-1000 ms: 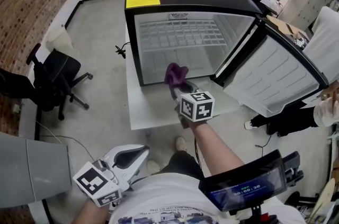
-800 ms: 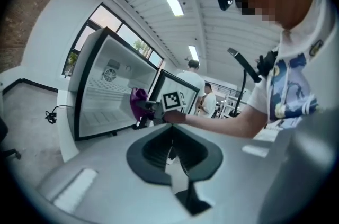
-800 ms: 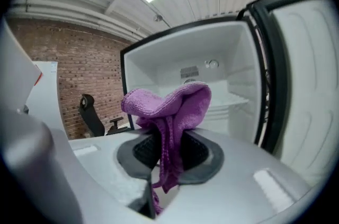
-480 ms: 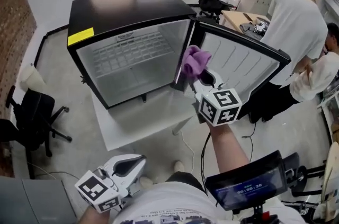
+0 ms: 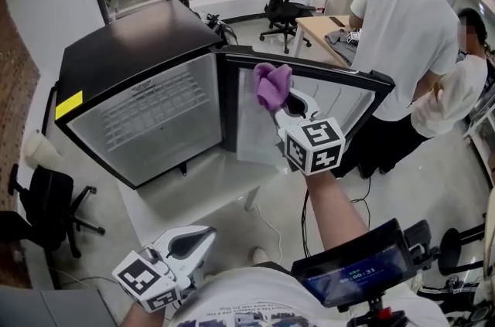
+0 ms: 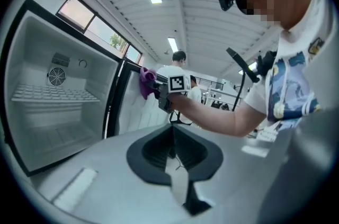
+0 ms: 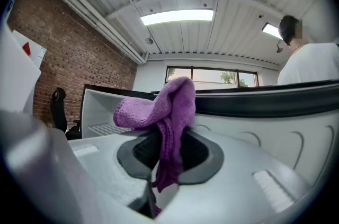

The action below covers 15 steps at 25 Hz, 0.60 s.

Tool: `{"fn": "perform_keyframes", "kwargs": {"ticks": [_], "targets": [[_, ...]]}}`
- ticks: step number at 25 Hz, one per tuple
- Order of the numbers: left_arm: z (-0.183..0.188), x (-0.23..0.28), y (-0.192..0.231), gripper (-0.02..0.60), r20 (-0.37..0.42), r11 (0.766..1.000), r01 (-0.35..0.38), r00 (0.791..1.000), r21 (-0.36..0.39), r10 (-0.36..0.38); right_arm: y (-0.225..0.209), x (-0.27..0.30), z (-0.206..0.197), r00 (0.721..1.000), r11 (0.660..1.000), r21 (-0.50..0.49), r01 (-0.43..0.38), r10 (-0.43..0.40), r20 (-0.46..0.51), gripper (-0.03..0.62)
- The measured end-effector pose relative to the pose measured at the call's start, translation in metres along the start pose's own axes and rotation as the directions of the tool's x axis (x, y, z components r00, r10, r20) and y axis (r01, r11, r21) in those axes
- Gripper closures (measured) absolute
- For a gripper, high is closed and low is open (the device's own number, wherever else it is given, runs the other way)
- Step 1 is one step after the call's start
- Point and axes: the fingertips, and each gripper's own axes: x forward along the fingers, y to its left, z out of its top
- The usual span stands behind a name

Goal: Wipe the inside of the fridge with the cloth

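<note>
My right tongs (image 5: 290, 105) hold a purple cloth (image 5: 272, 84) up at the open fridge door (image 5: 340, 97).
Low at left, my left tongs (image 5: 189, 240) are closed on nothing. The fridge (image 5: 139, 117) stands open on the table (image 5: 193, 186); its yellow label (image 5: 68, 106) is too small to read. Further right, the cloth is pinched before the door's inner face. Pressing there may swing the door away or drag the bunched cloth free.

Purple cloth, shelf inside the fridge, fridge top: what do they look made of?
Purple cloth: soft fabric, perhaps microfibre, matte; fuzzy ribbed weave, hangs in limp folds.
White wire shelf: probably coated metal wire; a grid of thin bars.
Black fridge top: smooth with a faint sheen; painted metal or plastic, the look leaves that open.
</note>
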Motion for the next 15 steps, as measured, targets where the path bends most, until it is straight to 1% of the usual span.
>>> {"fn": "perform_keyframes", "kwargs": {"ticks": [4,6,9,15], "targets": [[0.008,0.026,0.005,0.577,-0.008,1.0,0.0,1.0,0.0,0.0,-0.028,-0.017,-0.005,1.0,1.0,0.011,0.024,-0.024,0.016,0.528],[0.011,0.039,0.005,0.577,-0.019,1.0,0.012,1.0,0.006,-0.011,-0.043,-0.028,-0.005,0.999,0.999,0.021,0.038,-0.039,0.026,0.528],[0.011,0.059,-0.002,0.577,-0.04,0.999,0.043,0.998,0.016,-0.042,-0.063,-0.05,-0.007,0.996,0.997,0.04,0.073,-0.075,0.038,0.528],[0.003,0.093,-0.022,0.577,-0.084,0.992,0.124,0.989,0.016,-0.122,-0.106,-0.102,-0.016,0.983,0.983,0.056,0.176,-0.178,0.034,0.528]]}}
